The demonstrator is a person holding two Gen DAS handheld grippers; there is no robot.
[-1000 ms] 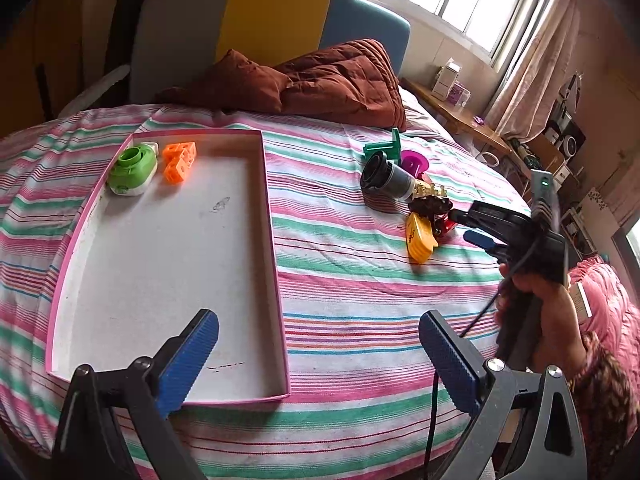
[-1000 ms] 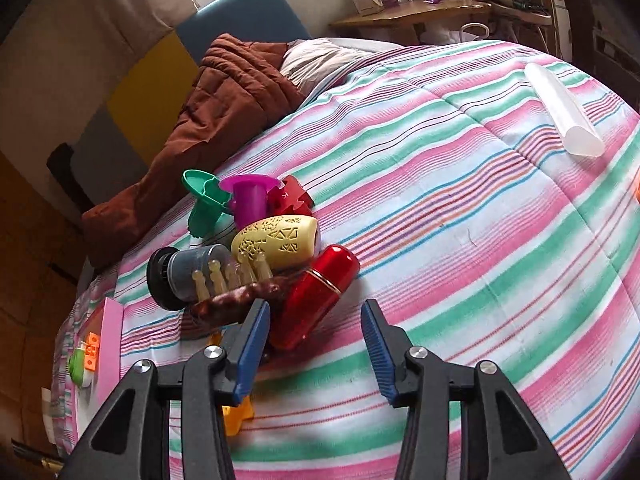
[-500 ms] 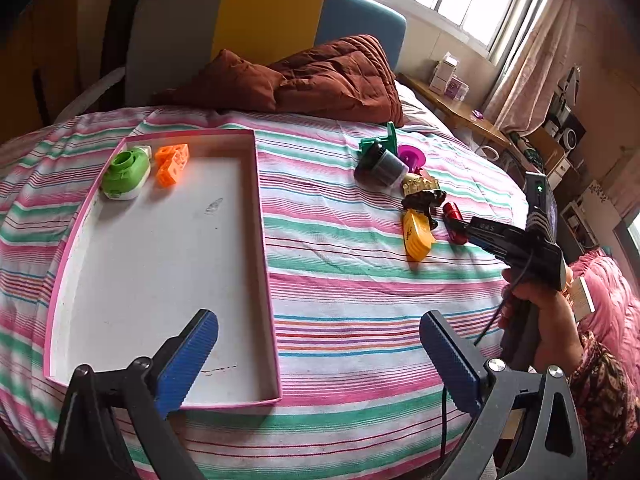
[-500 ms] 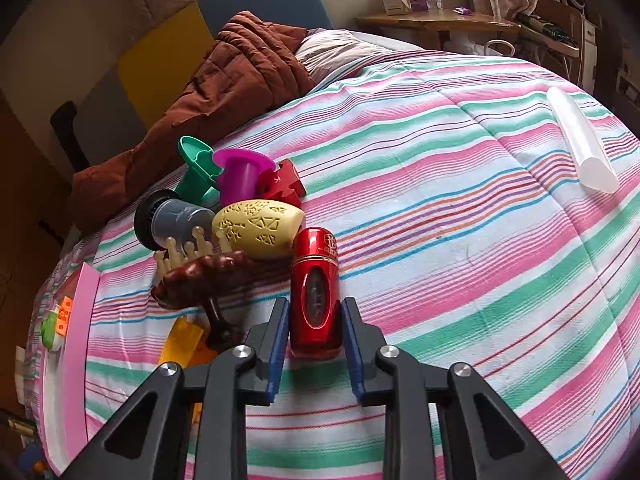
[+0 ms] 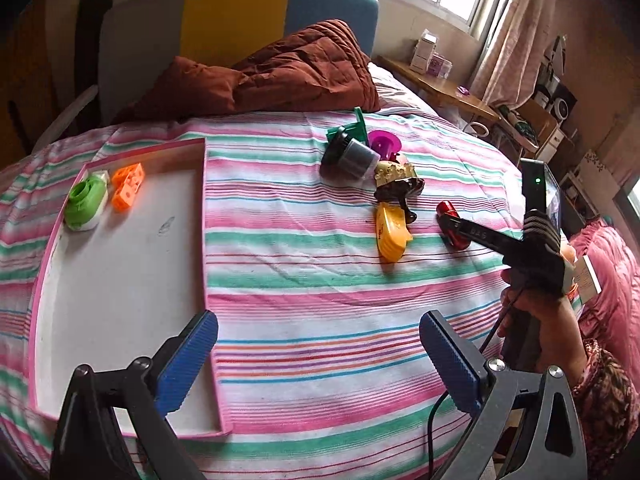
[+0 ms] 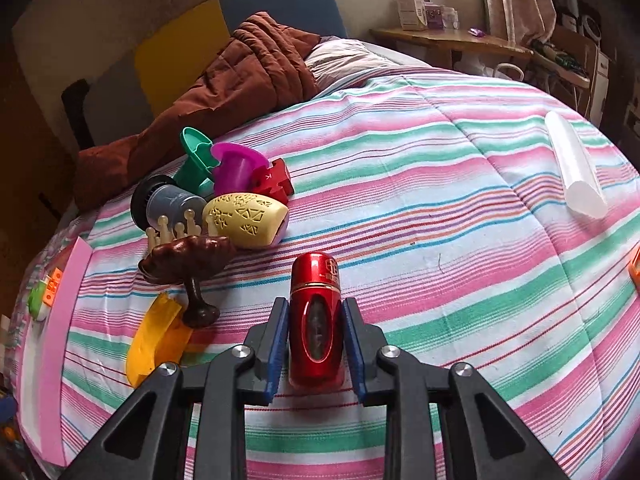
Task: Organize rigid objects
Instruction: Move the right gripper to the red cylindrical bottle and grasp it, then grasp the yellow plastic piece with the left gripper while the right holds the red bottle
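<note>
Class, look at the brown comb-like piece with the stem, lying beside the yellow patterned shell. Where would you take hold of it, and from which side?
Probably the thin stem of the brown comb. It points toward the camera, clear of the pile, with striped sheet on both sides, so fingers could close across it from above on the near side. The wide scalloped head rests against the yellow shell and grey cylinder, leaving little room.

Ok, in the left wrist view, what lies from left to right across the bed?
Green round piece → orange block, both in the pink tray → grey cylinder → yellow piece → red bottle in the right tool.
</note>
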